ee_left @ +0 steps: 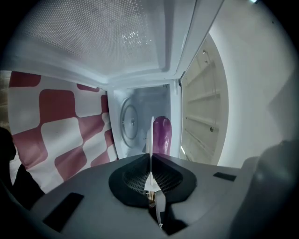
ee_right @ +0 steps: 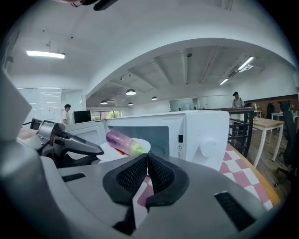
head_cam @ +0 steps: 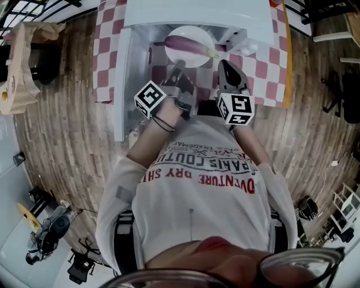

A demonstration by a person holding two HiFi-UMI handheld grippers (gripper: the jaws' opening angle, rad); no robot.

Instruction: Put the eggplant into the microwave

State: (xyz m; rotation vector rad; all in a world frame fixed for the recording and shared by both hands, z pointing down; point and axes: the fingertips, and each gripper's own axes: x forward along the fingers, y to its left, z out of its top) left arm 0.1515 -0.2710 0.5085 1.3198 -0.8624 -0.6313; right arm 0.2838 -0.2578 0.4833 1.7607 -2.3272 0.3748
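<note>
A purple eggplant [head_cam: 188,45] with a green end lies on a white plate [head_cam: 191,32] held at the mouth of the open white microwave [head_cam: 197,11]. My left gripper [head_cam: 179,64] is shut on the plate's near rim. In the left gripper view the plate [ee_left: 151,135] stands edge-on between the shut jaws of the left gripper [ee_left: 150,161], with the eggplant [ee_left: 162,135] just behind it. My right gripper [head_cam: 224,63] hangs beside the plate, shut and holding nothing. In the right gripper view the right gripper [ee_right: 147,156] points at the eggplant [ee_right: 119,140], the plate [ee_right: 143,145] and the microwave [ee_right: 205,140].
The microwave door [head_cam: 121,84] stands swung open on the left. The microwave sits on a table with a red-and-white checked cloth [head_cam: 270,67]. A round turntable [ee_left: 130,122] shows inside the cavity. Wooden floor, a stand [head_cam: 17,73] and office furniture surround the table.
</note>
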